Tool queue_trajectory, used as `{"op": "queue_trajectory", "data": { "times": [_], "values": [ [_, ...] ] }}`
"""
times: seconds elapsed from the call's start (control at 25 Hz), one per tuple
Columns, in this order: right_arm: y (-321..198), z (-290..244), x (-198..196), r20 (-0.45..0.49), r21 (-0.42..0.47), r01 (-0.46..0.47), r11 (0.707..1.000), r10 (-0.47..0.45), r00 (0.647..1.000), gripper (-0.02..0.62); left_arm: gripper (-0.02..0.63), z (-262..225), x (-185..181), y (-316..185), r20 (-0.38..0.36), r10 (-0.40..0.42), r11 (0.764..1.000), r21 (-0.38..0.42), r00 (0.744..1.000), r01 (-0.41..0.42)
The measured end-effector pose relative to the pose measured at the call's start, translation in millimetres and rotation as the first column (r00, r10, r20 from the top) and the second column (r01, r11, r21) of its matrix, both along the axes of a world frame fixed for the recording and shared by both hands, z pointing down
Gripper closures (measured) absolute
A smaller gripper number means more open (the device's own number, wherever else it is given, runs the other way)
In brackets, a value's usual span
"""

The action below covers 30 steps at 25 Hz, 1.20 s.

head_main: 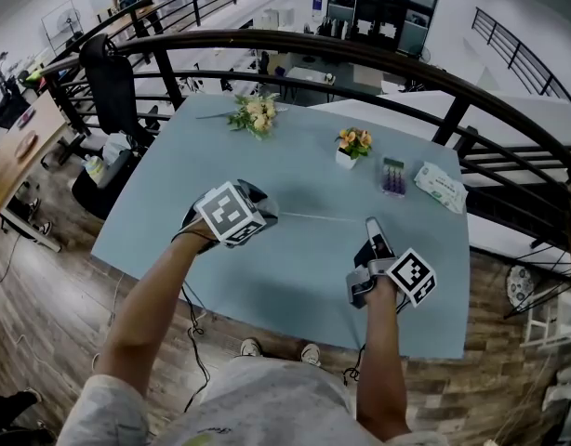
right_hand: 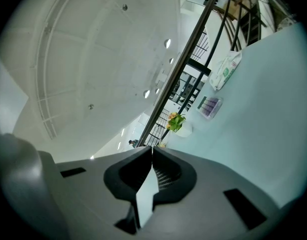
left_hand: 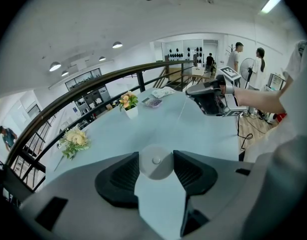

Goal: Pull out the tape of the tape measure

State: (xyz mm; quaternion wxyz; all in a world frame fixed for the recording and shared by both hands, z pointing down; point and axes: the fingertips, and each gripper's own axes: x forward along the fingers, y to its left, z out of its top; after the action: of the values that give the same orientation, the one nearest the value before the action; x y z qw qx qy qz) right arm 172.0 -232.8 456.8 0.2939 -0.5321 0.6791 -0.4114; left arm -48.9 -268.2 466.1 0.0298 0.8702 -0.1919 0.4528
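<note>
**Pale blue table, grey grippers, bright flowers**

The table (head_main: 295,277) is a flat pale blue-grey. The tape measure (left_hand: 156,165) has a white round case, and its tape (head_main: 318,217) shows as a thin pale line. The left gripper (left_hand: 156,156) and right gripper (right_hand: 151,151) are grey with black ribbed pads (left_hand: 124,178), and each carries black-and-white square markers. The bouquet (head_main: 255,114) is cream and green. The potted flowers (head_main: 353,143) are orange and yellow in a white pot. The wipes pack (head_main: 440,186) is white with green print. The railing (head_main: 360,59) is dark, and the floor (head_main: 44,314) is brown wood-grain planks.
</note>
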Motion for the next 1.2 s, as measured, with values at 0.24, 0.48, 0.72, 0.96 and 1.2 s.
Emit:
{"op": "queue_trajectory", "data": {
  "times": [0.24, 0.48, 0.72, 0.96, 1.2],
  "values": [
    [0, 3, 1, 0.001, -0.007, -0.006, 1.000, 0.006, 1.000, 0.583, 0.391, 1, 1, -1, -0.001, 0.004, 1.000, -0.002, 1.000, -0.004],
    [1, 9, 3, 0.002, -0.026, -0.012, 1.000, 0.012, 1.000, 0.583, 0.391, 8, 4, -1, 0.005, 0.008, 1.000, -0.003, 1.000, -0.008],
    [1, 18, 5, -0.003, -0.043, -0.014, 0.999, 0.014, 1.000, 0.583, 0.391, 18, 7, -3, 0.007, 0.011, 1.000, -0.009, 1.000, -0.011],
    [2, 26, 1, -0.009, -0.069, -0.007, 0.998, 0.006, 1.000, 0.583, 0.391, 26, 13, -2, 0.014, 0.027, 0.999, -0.023, 1.000, -0.026],
    [-3, 33, -5, -0.017, -0.083, 0.007, 0.997, -0.009, 1.000, 0.583, 0.391, 35, 22, -3, 0.007, 0.042, 0.999, -0.029, 0.999, -0.042]
  ]
}}
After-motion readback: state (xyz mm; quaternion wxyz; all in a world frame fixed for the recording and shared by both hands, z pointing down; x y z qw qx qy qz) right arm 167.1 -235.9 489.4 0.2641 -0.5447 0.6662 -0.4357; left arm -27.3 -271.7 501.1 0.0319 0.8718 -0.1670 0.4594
